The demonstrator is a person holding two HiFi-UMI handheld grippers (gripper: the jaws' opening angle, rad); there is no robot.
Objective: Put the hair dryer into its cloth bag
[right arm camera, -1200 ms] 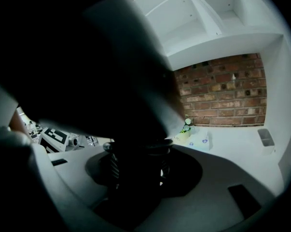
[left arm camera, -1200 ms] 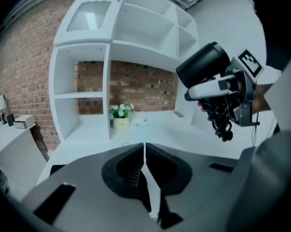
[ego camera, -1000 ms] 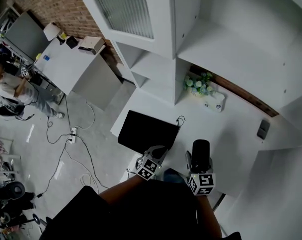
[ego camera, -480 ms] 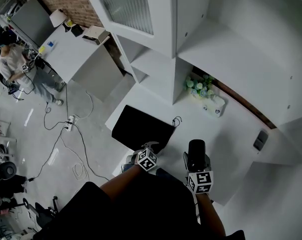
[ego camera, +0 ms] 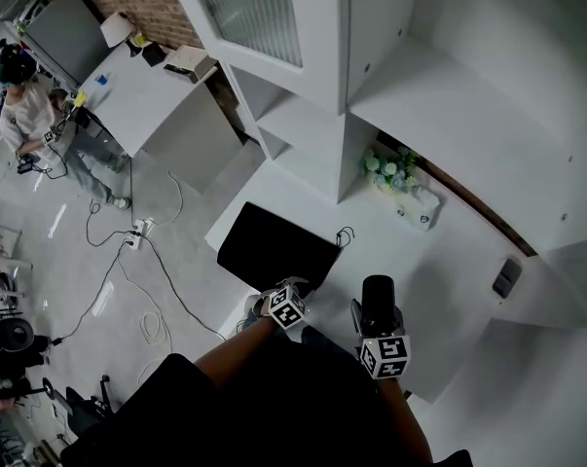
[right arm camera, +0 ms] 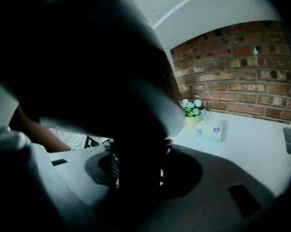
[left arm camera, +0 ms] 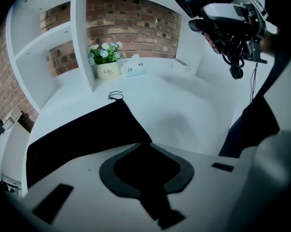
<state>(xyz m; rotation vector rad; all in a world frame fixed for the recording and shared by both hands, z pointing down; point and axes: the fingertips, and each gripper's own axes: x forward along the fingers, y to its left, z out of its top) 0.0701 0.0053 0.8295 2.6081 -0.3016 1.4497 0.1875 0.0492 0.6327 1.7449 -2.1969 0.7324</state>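
Two hands busy. My right gripper point(ego camera: 374, 321) is clamped round the hair dryer's point(ego camera: 378, 295) handle, barrel pointing to twelve o'clock over the table's point(ego camera: 439, 261) near edge. My left gripper point(left arm camera: 141, 146) sits at the cloth bag's point(ego camera: 274, 248) near corner, tips drawn almost together; I can't tell whether they nip cloth. I'd go for the drawstring point(ego camera: 345, 233) at one o'clock, lift the mouth there and feed the barrel in first.

— Any lettering to read here?
— One word, "Life", on the pale flower pot point(left arm camera: 108, 71), upper left of the left gripper view.
— And the tissue box point(left arm camera: 135, 70) beside it?
— Its marks are too small to read.
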